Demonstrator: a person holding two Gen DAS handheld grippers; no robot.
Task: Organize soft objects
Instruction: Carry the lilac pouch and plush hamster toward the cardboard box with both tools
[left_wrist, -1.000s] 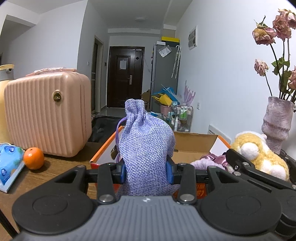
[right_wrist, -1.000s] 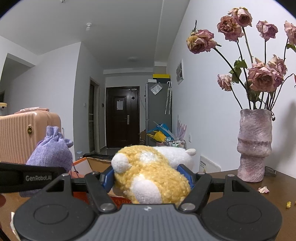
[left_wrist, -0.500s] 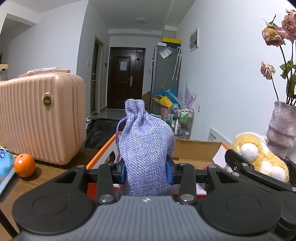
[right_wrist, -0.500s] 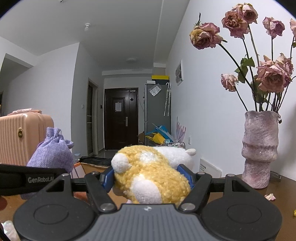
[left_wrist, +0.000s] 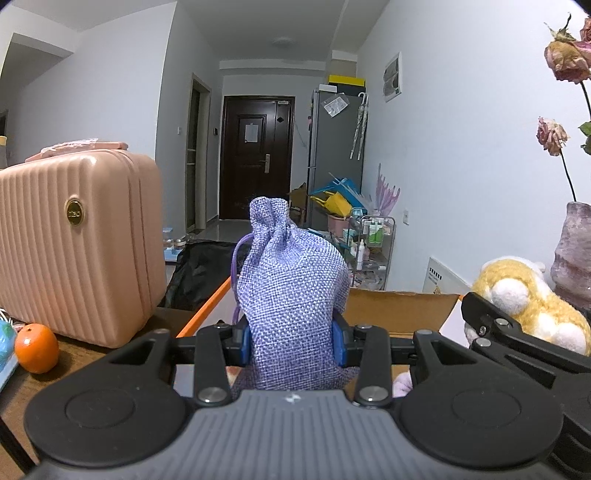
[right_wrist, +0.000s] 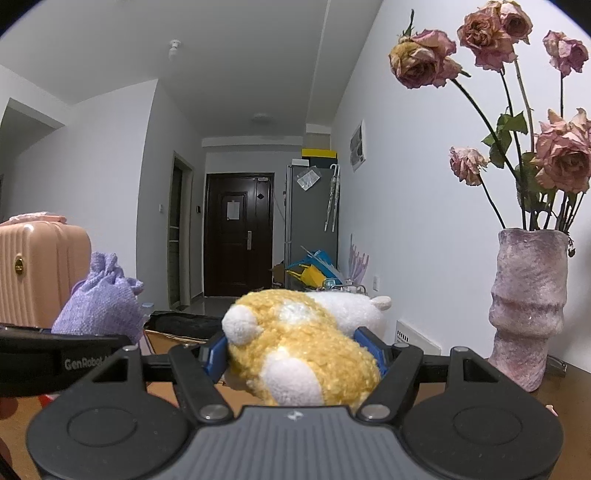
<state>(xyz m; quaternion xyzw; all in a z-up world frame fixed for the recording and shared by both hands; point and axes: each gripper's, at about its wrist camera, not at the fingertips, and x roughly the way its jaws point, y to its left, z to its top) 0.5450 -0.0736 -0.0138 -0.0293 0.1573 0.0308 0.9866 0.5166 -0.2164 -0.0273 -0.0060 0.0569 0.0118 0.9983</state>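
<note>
Two soft things are carried at once, likely so both can drop into the cardboard box (left_wrist: 399, 306) ahead. Nearest, the left tongs (left_wrist: 291, 341) pinch a purple cloth pouch (left_wrist: 291, 291) upright at its lower half. The right tongs (right_wrist: 295, 356) stand wider, clamped around a yellow plush toy (right_wrist: 299, 354). Both hang above the bench (left_wrist: 74, 358), beyond which stand a pink suitcase (left_wrist: 74, 247) and vase (right_wrist: 528, 310).

The pouch (left_wrist: 291, 295) is coarse, matt woven cloth. The toy (right_wrist: 295, 354) is fuzzy plush. The suitcase (left_wrist: 74, 251) is ribbed, glossy plastic. The vase (right_wrist: 528, 314) looks rough and chalky. The box (left_wrist: 399, 310) is plain matt cardboard.
</note>
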